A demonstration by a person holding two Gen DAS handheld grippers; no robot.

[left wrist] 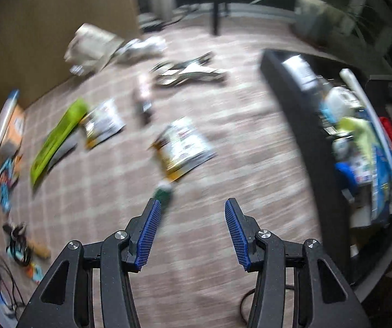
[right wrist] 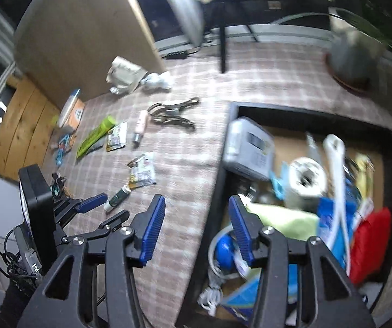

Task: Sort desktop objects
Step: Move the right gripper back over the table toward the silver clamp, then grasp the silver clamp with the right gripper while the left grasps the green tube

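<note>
Blue ribbed pads (left wrist: 148,236) of my left gripper (left wrist: 193,232) are standing apart with nothing between them, hanging over bare checked cloth (left wrist: 196,287). Just past the left pad a small green-and-white tube (left wrist: 163,192) is lying on the cloth, and beyond it a printed packet (left wrist: 183,147). Further out I am seeing a second packet (left wrist: 103,123), a long green pack (left wrist: 56,139), a pinkish tube (left wrist: 142,97) and a dark pair of pliers (left wrist: 187,72), all loose and apart from one another, though heavily blurred. At the far left edge a tangle of cables (left wrist: 18,242) is sitting near small blue bits I cannot make out.

My right gripper (right wrist: 197,228) is also hanging open and empty, its jaws straddling the dark wall of a black bin (right wrist: 218,191): the left pad is over the cloth, the right pad over the bin. Inside the bin things are lying heaped together: a grey device with a small screen (right wrist: 250,147), a roll of white tape (right wrist: 306,183), a yellow-green cloth (right wrist: 283,220), a white bent strip (right wrist: 336,180), a red pouch (right wrist: 371,243) and something round and blue (right wrist: 224,252) close under my right pad. That wall is standing between the loose things on the cloth and the bin's contents.

A potted plant (right wrist: 351,54) is standing on the cloth behind the bin, and a brown board (right wrist: 86,35) is rising at the cloth's far left.
</note>
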